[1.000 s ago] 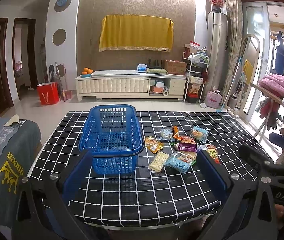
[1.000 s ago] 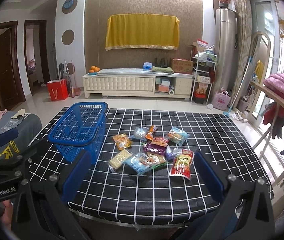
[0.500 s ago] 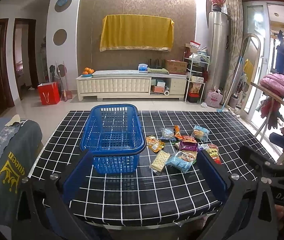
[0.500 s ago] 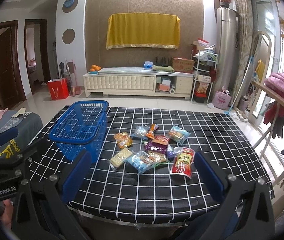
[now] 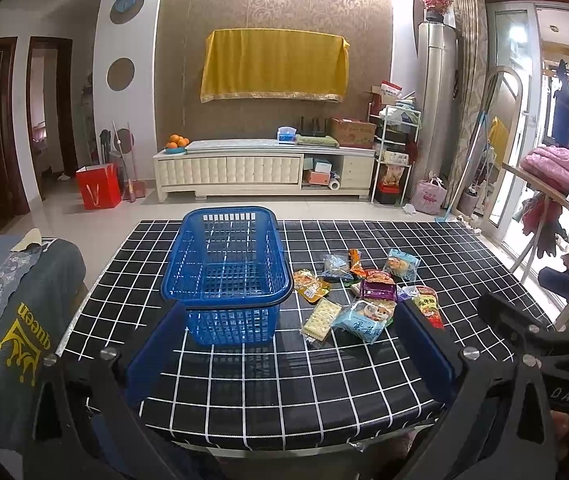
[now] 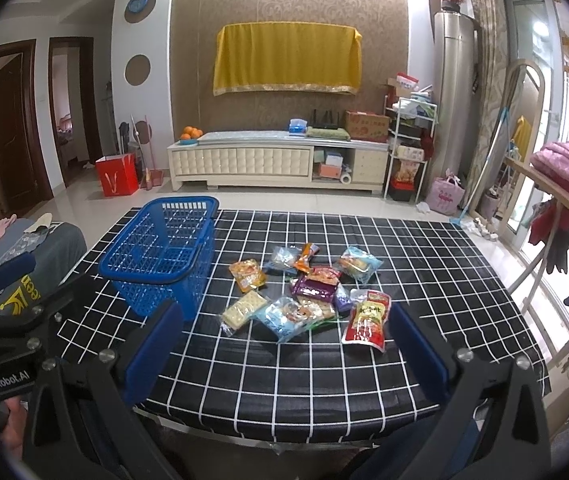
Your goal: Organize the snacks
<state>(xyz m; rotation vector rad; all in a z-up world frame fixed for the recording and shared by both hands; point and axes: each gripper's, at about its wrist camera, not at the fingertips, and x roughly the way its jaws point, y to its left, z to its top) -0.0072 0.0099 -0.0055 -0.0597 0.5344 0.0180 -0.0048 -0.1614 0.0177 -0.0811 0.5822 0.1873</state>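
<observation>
An empty blue plastic basket (image 5: 226,276) (image 6: 160,256) stands on the left half of a table under a black grid-pattern cloth (image 5: 284,376) (image 6: 424,264). To its right lies a loose pile of several snack packets (image 5: 364,288) (image 6: 308,292), among them a cracker pack (image 6: 243,311), a light blue bag (image 6: 288,318) and a red pouch (image 6: 367,318). My left gripper (image 5: 288,350) hovers open over the table's near edge, in front of the basket. My right gripper (image 6: 284,348) is open too, near the front edge facing the snacks. Neither holds anything.
A chair draped with a grey "queen" garment (image 5: 16,320) stands left of the table. A rack with pink bedding (image 6: 568,164) is at the right. Beyond the table are open floor, a white TV cabinet (image 5: 264,168) and a red bag (image 5: 98,186).
Both grippers have drifted slightly forward and upward; the basket and snacks sit a little lower and nearer in both views. Nothing on the table has moved.
</observation>
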